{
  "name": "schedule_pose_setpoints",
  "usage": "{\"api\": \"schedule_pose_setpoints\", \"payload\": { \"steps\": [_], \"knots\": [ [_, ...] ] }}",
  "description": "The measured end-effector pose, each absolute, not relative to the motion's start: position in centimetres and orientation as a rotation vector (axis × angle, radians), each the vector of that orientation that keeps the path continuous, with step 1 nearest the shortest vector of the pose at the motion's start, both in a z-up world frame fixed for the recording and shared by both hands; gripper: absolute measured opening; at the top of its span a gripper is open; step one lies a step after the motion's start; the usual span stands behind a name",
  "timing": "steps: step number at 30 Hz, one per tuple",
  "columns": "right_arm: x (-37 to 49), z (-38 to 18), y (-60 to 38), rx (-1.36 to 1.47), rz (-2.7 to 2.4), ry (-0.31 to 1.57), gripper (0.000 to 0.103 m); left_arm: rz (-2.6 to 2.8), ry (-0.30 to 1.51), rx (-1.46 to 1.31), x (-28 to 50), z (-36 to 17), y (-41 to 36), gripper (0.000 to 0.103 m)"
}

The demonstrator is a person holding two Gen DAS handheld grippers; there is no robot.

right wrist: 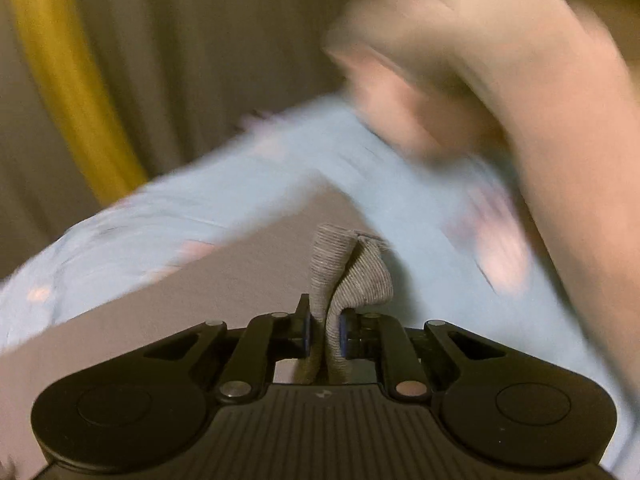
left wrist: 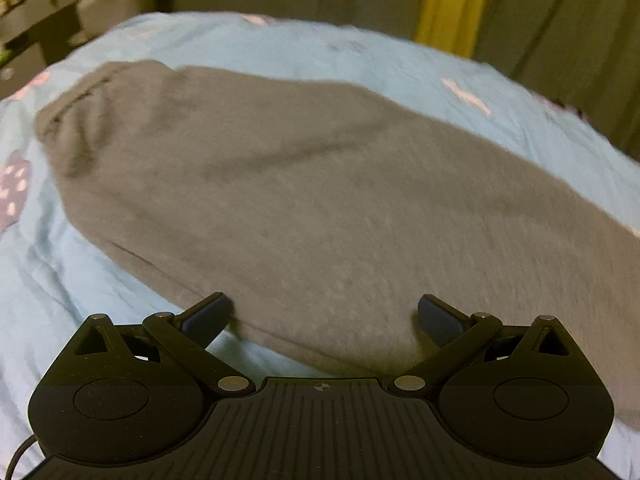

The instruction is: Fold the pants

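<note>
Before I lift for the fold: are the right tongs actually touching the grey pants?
Touching. The right wrist view shows the right tongs shut on a bunched fold of the grey pants, fabric pinched between both pads.

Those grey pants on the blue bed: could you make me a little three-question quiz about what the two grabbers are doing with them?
1. True or false: the right gripper is clamped on a bunched bit of the grey pants.
2. How do the left gripper's jaws stand? A) spread wide, nothing pinched B) shut on the fabric C) shut on the blue bedsheet
3. Fill in: behind the bed, beside the dull curtains, hangs a strip of ____ cloth.

Key: 1 true; 2 A; 3 yellow.
</note>
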State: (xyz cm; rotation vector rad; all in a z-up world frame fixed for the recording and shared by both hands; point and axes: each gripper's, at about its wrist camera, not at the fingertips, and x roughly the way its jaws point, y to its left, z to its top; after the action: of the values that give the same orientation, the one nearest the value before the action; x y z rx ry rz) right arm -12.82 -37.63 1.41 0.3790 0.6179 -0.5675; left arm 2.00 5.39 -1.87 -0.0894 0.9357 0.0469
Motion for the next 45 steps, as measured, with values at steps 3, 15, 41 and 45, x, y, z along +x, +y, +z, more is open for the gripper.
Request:
{"api": "schedule_pose_setpoints", "payload": {
  "steps": [3, 15, 41, 45],
  "knots": [
    [-9.6, 4.7, -28.6, 0.166, -0.249, 0.549, 0.012, 0.102, 0.88, -0.152, 1.6, -1.3, 6.5, 0.103],
    [-4.3, -4.2, -13.3, 0.078, 0.299, 0.839, 0.042, 0.066, 0.881, -0.291, 1.3, -1.0, 8.8, 0.103],
    [-8.7, -8.4, -30.2, 0.995, -0.177, 0.857, 0.016, -0.424, 1.063, -0.159, 4.9, -4.0, -4.6, 0.102],
    [-7.8, -7.6, -28.9, 0.843, -0.233, 0.868, 0.013, -0.447, 1.049, -0.117, 4.6, -4.1, -4.6, 0.101]
  ]
}}
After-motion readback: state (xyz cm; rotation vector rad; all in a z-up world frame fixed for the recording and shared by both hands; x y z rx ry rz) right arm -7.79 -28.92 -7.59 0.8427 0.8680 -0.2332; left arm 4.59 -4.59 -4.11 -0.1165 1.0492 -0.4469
